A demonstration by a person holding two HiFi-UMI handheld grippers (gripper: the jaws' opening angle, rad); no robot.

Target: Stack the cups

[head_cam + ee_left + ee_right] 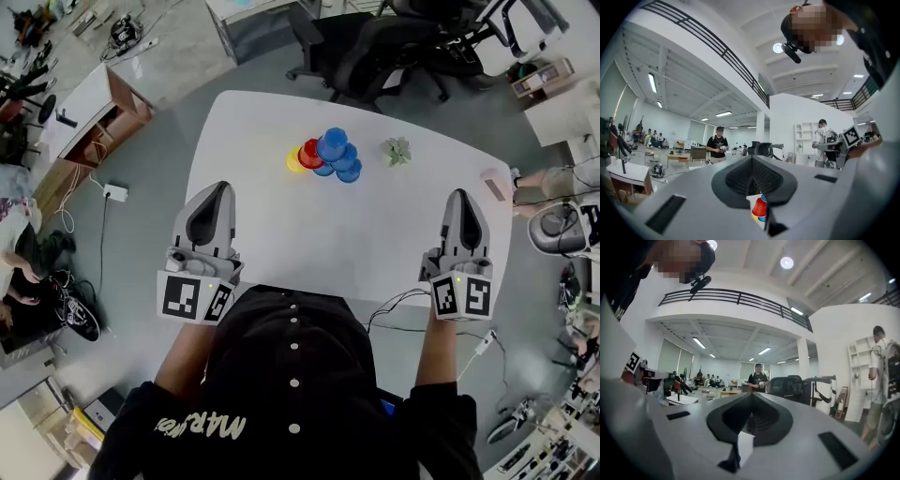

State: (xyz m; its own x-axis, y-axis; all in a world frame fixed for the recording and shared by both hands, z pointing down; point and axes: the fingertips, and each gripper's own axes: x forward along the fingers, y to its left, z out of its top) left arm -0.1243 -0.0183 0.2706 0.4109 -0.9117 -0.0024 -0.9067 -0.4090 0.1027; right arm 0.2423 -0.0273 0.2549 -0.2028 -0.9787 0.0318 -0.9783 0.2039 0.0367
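The cups [323, 155] sit in a tight bunch in the upper middle of the head view, on the far part of the white bench [281, 244]. A yellow cup [293, 163] is at the left of the bunch; a red cup [310, 153] touches it; blue cups [334, 145] crowd on the right.

The left gripper [221, 187] is at the lower left and the right gripper [461, 195] at the lower right; both are over the near side of the bench, well apart from the cups and from each other. The left fingers [736, 180] are pressed together with nothing in them; the right fingers [731, 420] are pressed together too, and hold nothing.

Only bare bench top lies between the grippers and the cups. A small green plant [397, 150] stands just to the right of the bunch and does not touch it; a pink thing [494, 183] sits at the right edge of the bench, too small to name. A thin white cable [398, 302] hangs at the near edge, by the right gripper.

Black chairs [394, 42] stand past the far edge, at the top of the frame; a wooden shelf [103, 127] is at the upper left, with a white plug box [115, 192] on the floor below it. In the left gripper view, the red cup peeks out under the closed fingers; a person in a black top [718, 145] stands far off in the room.
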